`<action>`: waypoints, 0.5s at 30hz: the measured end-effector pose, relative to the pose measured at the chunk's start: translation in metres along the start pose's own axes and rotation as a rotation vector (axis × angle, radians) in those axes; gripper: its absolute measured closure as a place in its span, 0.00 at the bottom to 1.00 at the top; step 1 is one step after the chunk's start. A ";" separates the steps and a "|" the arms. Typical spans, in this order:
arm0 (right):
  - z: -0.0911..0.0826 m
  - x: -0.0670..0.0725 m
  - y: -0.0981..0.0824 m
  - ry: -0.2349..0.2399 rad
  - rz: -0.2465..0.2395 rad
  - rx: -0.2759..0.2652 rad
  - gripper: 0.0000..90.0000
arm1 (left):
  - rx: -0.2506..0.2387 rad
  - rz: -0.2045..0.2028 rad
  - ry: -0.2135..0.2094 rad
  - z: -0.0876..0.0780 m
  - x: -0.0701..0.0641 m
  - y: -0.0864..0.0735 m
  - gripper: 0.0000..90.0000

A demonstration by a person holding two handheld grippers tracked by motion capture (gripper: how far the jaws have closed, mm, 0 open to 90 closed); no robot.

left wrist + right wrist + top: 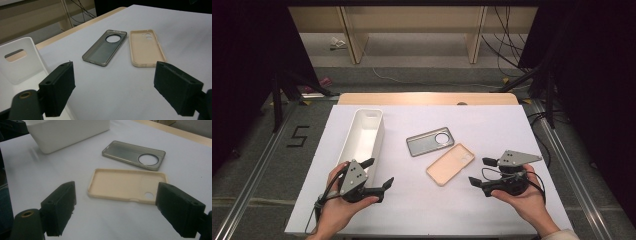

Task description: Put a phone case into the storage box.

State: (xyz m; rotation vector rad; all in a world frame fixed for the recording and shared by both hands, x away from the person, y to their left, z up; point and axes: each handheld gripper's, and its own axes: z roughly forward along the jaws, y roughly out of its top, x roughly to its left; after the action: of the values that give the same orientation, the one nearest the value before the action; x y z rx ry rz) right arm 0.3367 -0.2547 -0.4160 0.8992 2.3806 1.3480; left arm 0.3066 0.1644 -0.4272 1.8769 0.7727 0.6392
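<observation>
Counter: a flat counter with a white top (432, 200); everything sits on it.
Box: a long white plastic box with a handle hole (364, 135) lies along the left side of the counter. It looks like it has nothing in it.
Grey case: a see-through grey phone case with a big round hole (430, 141) lies flat near the middle of the counter, hollow side up.
Tan case: a soft tan phone case (451, 163) lies just beside the grey one, closer to the near edge, hollow side up.
Left tongs: the left tongs (379, 174) are wide apart and hold nothing. They sit by the near end of the box.
Right tongs: the right tongs (483, 171) are also wide apart and hold nothing. They sit near the tan case, on the right side.
What could go wrong: the cases are thin and lie flat, so I think the tongs could slip off an edge and push a case along. The two cases are close, so grabbing one could bump the other.
</observation>
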 end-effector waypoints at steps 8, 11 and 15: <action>0.000 0.001 0.001 -0.007 0.000 0.001 0.20 | 0.020 -0.011 -0.027 0.023 0.001 0.024 0.38; 0.000 0.002 0.001 -0.007 -0.001 0.000 0.20 | 0.040 -0.010 -0.026 0.039 0.002 0.036 0.61; 0.000 0.001 0.001 -0.008 0.005 0.001 0.20 | 0.112 -0.032 -0.015 0.074 0.003 0.054 0.91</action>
State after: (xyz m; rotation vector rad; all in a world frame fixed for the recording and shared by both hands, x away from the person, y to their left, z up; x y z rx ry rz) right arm 0.3363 -0.2535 -0.4157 0.9095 2.3745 1.3424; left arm 0.3736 0.1060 -0.4063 1.9650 0.8426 0.5717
